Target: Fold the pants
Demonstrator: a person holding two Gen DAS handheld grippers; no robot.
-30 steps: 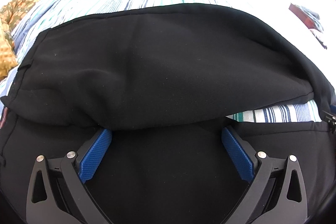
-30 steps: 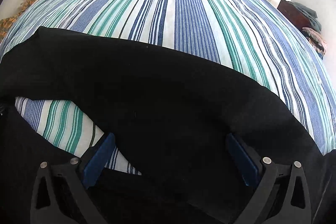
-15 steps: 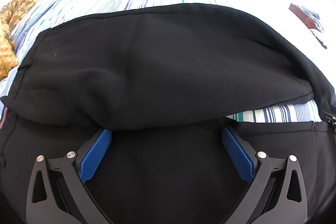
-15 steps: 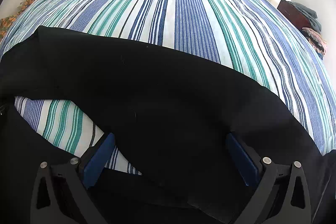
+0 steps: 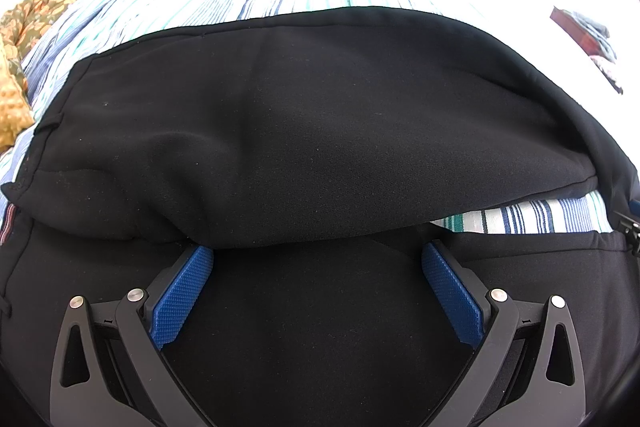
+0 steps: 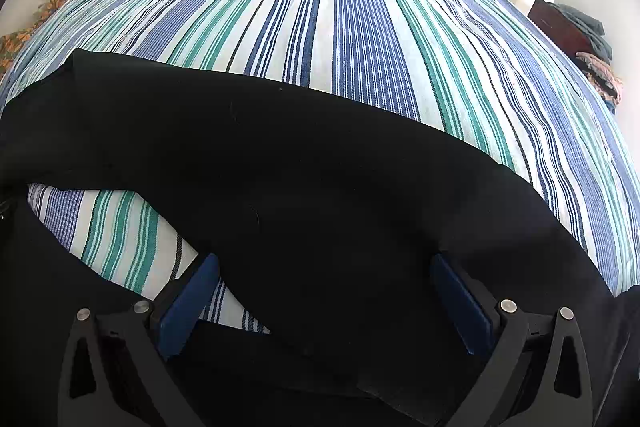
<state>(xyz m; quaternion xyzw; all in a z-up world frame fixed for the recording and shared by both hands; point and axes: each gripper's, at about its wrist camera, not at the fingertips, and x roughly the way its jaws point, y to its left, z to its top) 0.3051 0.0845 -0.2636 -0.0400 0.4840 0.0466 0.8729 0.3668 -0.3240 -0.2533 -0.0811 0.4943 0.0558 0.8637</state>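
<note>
Black pants (image 5: pixel 312 131) lie on a striped bedspread (image 6: pixel 352 27), with one layer folded over another. In the left wrist view the folded upper layer bulges just ahead of my left gripper (image 5: pixel 316 255), which is open with its blue pads (image 5: pixel 180 295) spread over the lower black layer. In the right wrist view the pants (image 6: pixel 304 187) run across the frame and my right gripper (image 6: pixel 326 263) is open, pads wide apart above the cloth. A patch of bedspread (image 6: pixel 120 227) shows between the layers.
A patterned orange-green cloth (image 5: pixel 24 43) lies at the bed's far left edge. A dark wooden piece of furniture with clothes on it (image 6: pixel 572 31) stands to the right of the bed. The striped bedspread stretches away beyond the pants.
</note>
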